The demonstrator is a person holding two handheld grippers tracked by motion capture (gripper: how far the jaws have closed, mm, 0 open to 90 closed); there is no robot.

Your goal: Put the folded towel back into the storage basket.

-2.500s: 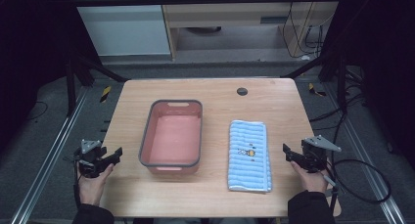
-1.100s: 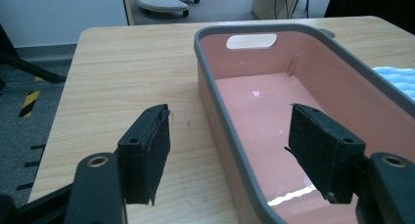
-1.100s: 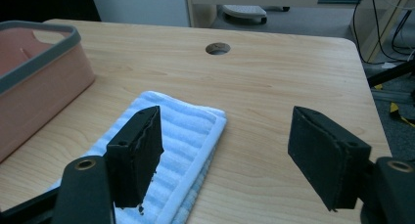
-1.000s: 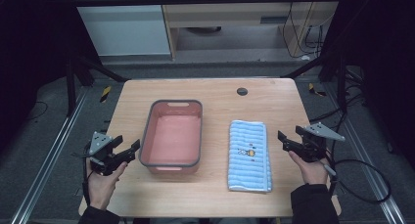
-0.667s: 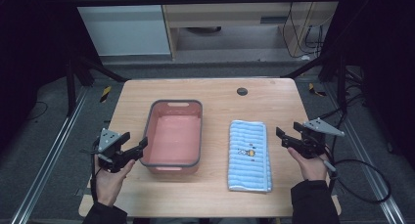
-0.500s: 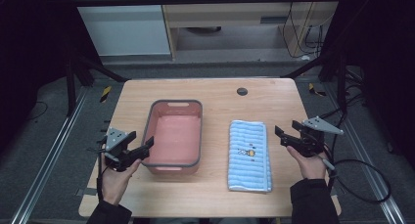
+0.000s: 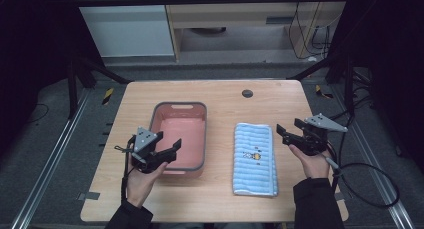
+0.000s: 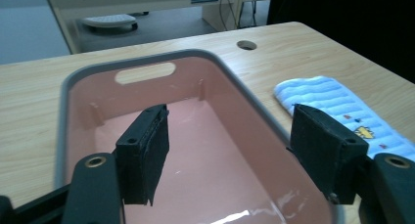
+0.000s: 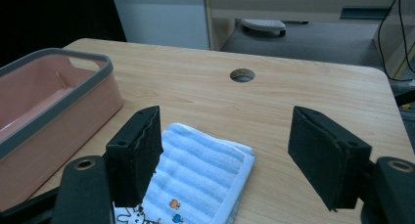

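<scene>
- Left hand-held gripper [image 7: 172, 148]: lower left of the high view, held in a hand [image 7: 142, 176] that comes up from the bottom edge; jaws spread, nothing between them; its tips hang over the lower-left corner of the pink tub [image 7: 181, 137]; in the left gripper view the two black jaws stand wide apart above the tub's floor, one over the inside, the other over the rim at the right of that frame.
- Right hand-held gripper [image 7: 283, 134]: right of centre in the high view, grey three-cornered plate on top, cable looping off toward the lower right; jaws spread and empty, pointing left toward the towel [image 7: 255, 158]; near the towel's upper right edge, not touching it; the right gripper view shows the towel's end low in the frame between the open jaws.
- Pink tub: grey-rimmed, rectangular, empty; left of centre in the high view, with a slot handle in its far wall.
- Towel: light blue, striped, folded into a long strip with a small cartoon print; lies flat just right of the tub, apart from it.
- Counter [image 7: 225, 96]: pale wood, centre of the high view; a round cable hole [image 7: 247, 93] sits near its far edge, above the towel.
</scene>
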